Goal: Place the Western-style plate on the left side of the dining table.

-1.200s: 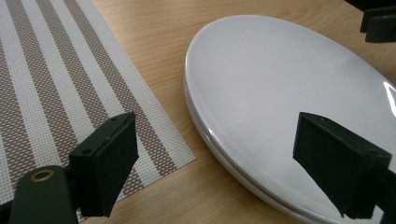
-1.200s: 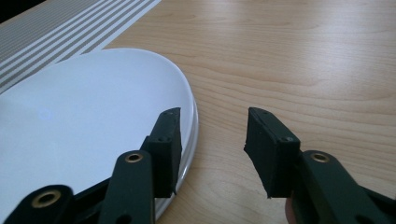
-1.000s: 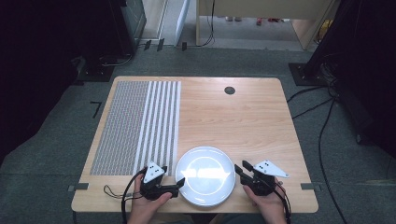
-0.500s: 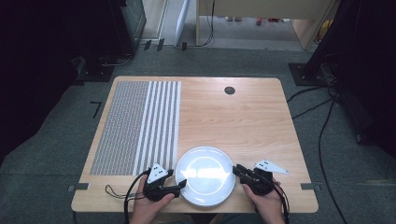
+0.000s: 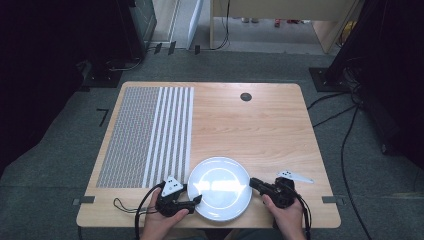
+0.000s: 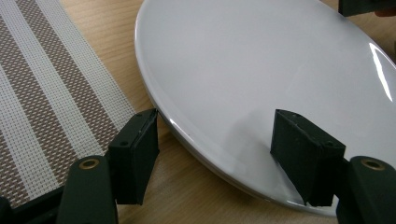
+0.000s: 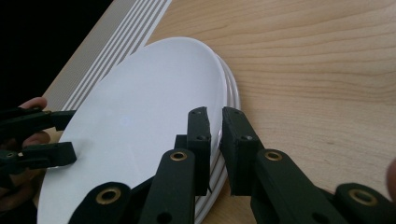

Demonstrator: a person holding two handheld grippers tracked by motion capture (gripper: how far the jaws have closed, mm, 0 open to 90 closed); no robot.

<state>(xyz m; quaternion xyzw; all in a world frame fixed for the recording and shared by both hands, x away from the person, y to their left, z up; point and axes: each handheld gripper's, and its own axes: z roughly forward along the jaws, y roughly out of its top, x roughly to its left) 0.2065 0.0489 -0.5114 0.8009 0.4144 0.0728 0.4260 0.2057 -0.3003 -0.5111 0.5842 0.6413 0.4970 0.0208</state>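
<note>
Sitting at 6 o'clock on wooden table: white plate, just beside striped mat | left gripper: straddling rim at 9 o'clock, half-open, not pressing | right gripper: closing, pinching rim at 3 o'clock

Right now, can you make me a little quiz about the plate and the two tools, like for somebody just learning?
1. True or false: the plate lies on the striped mat.
2. Which tool has its jaws nearly together on the plate's rim? A: left tool. B: right tool.
3. Fill in: in the high view, the mat lies to the plate's ____.

Key
1. False: it sits on bare wood beside the mat.
2. B. Both tools' jaws have just been closing; the left tool's stand wider, either side of the rim.
3. Left.
</note>
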